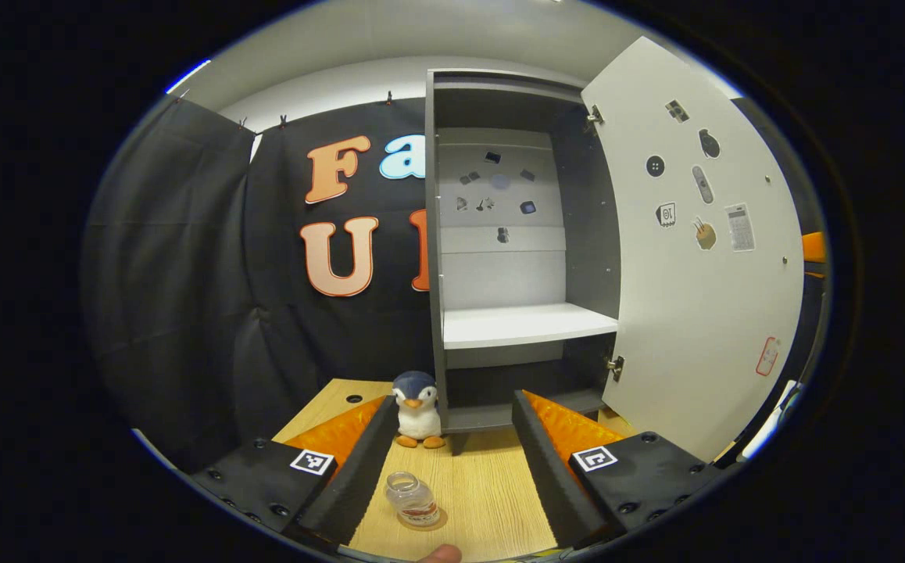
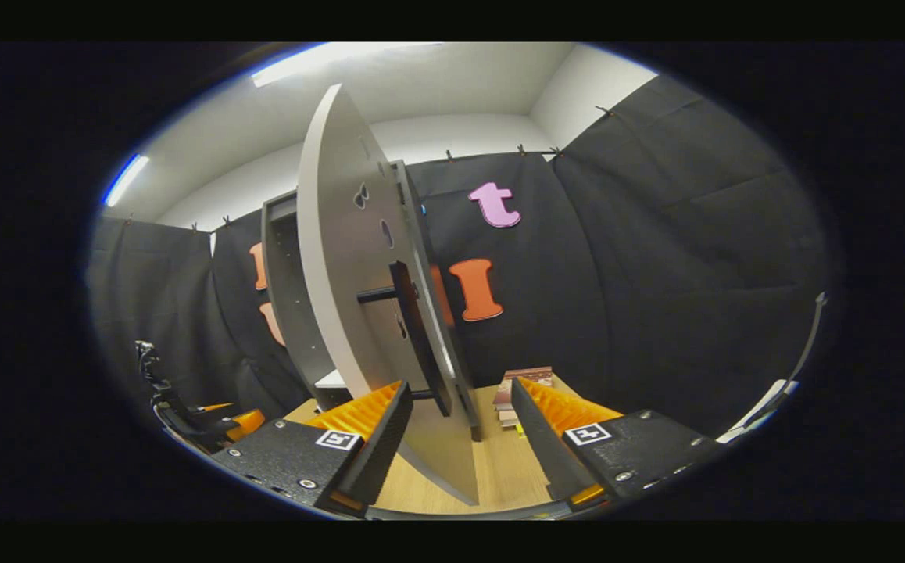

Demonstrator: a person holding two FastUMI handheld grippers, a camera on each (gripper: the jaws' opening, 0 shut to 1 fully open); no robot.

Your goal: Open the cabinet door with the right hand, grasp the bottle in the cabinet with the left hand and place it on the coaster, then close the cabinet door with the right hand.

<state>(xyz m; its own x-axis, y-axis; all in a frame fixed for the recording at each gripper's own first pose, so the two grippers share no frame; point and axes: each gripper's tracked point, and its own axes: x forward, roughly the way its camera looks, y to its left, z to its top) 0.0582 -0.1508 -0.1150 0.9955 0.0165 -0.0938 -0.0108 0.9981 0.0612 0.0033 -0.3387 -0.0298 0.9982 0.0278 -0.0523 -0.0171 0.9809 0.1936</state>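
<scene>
Both tools sit released as we see them. Our left gripper (image 1: 452, 457) has its fingers spread wide with nothing between them but tabletop and the bottle (image 1: 413, 500), which stands free on a round coaster (image 1: 425, 519), nearer the left finger without touching it. That bottle is small, clear and squat, with a wide mouth and a dark band near its base. Our right gripper (image 2: 460, 438) is likewise spread; the lower edge of the cabinet door (image 2: 359, 313) hangs in the gap between its fingers, and we cannot tell whether either finger touches the panel.

From the left gripper view, the cabinet (image 1: 511, 250) is a tall grey box with a pale back wall and one smooth white shelf (image 1: 527, 324), which is bare. Its door stands swung wide to the right, a flat pale slab dotted with small stickers. A plush penguin (image 1: 417, 410), soft and rounded, stands at the cabinet's foot on the light, wood-grain table (image 1: 484, 485). Black cloth drapes the booth behind, under a white ceiling.

From the right gripper view we meet the door nearly edge-on, with its dark bar handle (image 2: 413, 332) standing off the face, and a small stack of books (image 2: 519, 395) lying on the table beyond. At that view's left edge the other gripper appears dimly.
</scene>
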